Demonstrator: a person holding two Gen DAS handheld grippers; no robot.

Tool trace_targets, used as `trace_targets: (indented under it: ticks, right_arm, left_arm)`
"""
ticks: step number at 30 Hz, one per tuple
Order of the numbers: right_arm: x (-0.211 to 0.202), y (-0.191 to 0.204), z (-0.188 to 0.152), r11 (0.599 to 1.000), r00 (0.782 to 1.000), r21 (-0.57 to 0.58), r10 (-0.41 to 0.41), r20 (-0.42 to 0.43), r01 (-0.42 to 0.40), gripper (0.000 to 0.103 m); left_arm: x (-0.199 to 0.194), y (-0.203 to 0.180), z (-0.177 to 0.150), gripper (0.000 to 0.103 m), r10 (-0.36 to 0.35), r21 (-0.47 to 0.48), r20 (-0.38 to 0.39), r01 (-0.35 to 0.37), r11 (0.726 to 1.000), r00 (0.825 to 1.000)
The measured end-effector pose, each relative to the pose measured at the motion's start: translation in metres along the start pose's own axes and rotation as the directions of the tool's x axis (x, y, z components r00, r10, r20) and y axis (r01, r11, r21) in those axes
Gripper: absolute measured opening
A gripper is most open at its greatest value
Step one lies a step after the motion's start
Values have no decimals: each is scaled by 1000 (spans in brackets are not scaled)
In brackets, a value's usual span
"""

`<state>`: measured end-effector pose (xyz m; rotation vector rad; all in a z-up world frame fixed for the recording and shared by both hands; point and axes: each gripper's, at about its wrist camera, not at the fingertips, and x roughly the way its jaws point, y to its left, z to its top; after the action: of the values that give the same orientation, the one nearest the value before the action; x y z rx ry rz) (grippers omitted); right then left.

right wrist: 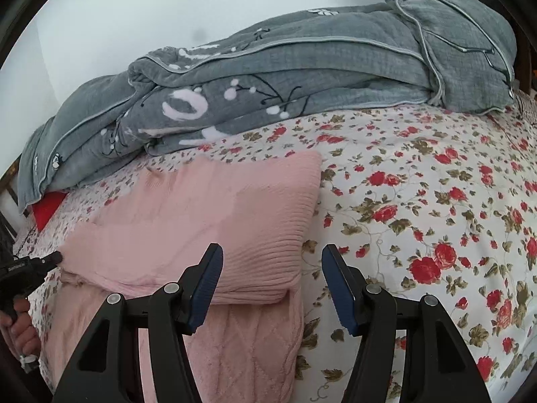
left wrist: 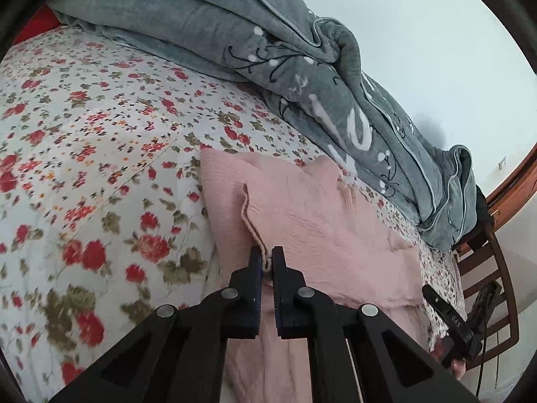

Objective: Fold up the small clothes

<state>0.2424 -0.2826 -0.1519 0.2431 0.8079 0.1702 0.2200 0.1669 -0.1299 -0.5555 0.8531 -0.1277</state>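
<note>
A pink knitted garment (left wrist: 312, 221) lies partly folded on the flowered bedsheet (left wrist: 84, 168). My left gripper (left wrist: 267, 262) is shut on a ribbed edge of the garment, which runs up between its pads. In the right wrist view the same pink garment (right wrist: 208, 215) shows a folded top layer over a cable-knit lower part. My right gripper (right wrist: 272, 268) stands open above the garment's right folded corner, with the fabric under its left finger (right wrist: 206, 285) and nothing pinched. The left gripper (right wrist: 37, 265) shows at the garment's left edge there, and the right one (left wrist: 449, 322) shows at the far right of the left wrist view.
A rolled grey quilt (left wrist: 302, 67) lies along the far side of the bed against a pale wall. Something red (right wrist: 47, 211) peeks out under the quilt (right wrist: 302, 77). A wooden chair (left wrist: 486, 268) stands by the bed. A person's hand (right wrist: 20, 332) holds the left tool.
</note>
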Motion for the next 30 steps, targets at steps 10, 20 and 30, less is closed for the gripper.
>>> trace_targets:
  ticks: [10,20,30]
  right_arm:
    - [3,-7,6,999,998,27,36,-47,-35,60]
    - [22,10,34,982,995,-160,-100,6,100,60]
    - [51,-4,27,975,979,-130,-191,-64,182,59]
  left_arm:
    - [4,-16,-8,33,166,124,8,-166,978,986]
    - [38,-54,9,66,203,358,170,-252,899,964]
    - [63,-31,8,66,217,334,108,-241,911,970]
